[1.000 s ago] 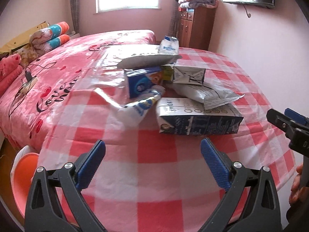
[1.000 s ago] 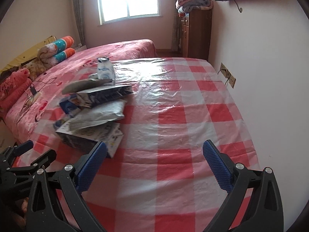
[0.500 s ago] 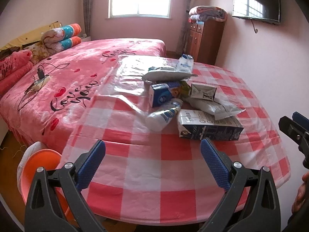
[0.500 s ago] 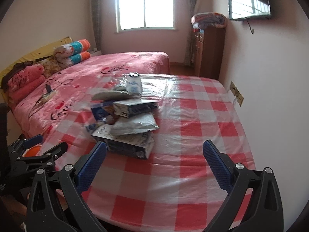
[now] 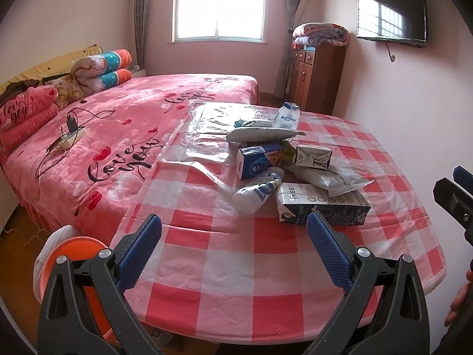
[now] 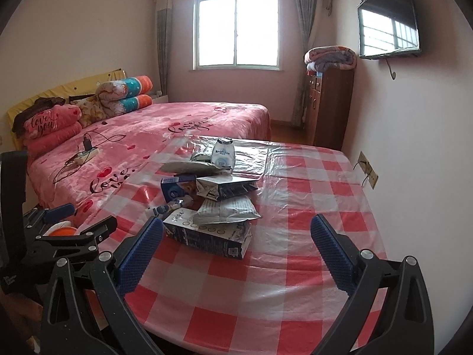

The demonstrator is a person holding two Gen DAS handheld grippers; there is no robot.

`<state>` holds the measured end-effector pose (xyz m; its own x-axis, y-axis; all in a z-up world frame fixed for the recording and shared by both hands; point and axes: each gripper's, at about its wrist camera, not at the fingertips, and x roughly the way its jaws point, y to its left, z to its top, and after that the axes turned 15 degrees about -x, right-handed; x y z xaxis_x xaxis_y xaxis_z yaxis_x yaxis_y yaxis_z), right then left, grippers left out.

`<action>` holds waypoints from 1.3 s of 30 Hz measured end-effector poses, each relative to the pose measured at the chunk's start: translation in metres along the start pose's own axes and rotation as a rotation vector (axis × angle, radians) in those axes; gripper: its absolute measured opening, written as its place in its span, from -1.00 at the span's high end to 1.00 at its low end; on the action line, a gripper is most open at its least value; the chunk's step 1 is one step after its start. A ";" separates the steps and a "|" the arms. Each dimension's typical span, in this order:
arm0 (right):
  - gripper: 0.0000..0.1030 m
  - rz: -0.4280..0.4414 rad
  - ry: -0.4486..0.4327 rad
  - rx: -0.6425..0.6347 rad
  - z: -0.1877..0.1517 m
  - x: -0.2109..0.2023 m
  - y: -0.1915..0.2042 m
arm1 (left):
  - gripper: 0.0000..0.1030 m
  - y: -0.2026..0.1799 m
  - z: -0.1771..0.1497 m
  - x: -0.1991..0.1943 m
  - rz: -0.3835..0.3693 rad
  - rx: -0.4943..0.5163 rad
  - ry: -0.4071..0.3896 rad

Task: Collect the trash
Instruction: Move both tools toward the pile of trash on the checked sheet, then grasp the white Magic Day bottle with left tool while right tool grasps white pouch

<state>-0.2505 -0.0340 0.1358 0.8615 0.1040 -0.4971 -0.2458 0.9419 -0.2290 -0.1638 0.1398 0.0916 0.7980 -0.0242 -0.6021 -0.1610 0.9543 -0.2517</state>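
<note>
A heap of trash lies on the red-and-white checked table. Nearest me is a dark flattened carton, with a white bottle on its side to its left. Behind them sit a blue milk carton, silver wrappers, a folded carton and an upright white pouch. My left gripper is open at the table's near edge, short of the heap. My right gripper is open too, hanging near the dark carton's right.
An orange bin with a white liner stands on the floor at the table's left front. A pink bed adjoins the table on the left. A wooden cabinet and a wall TV are at the right.
Both grippers have pulled back and risen away from the heap, so more of the table, the bin and the room shows. Both stay open and nothing was picked up.
</note>
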 end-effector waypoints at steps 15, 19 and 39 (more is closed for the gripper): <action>-0.92 0.063 0.089 0.003 -0.011 0.014 0.003 | -0.92 -0.012 0.005 -0.008 -0.022 0.136 -0.043; -0.92 0.075 0.124 0.028 -0.011 0.022 -0.001 | -0.92 -0.011 0.013 -0.002 -0.049 0.150 -0.024; -0.92 0.196 0.212 0.206 -0.013 0.089 -0.043 | -0.92 0.007 0.031 0.078 -0.120 0.026 0.143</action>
<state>-0.1688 -0.0689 0.0907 0.6898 0.2411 -0.6827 -0.2840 0.9575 0.0511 -0.0849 0.1538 0.0665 0.7194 -0.1789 -0.6712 -0.0527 0.9494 -0.3095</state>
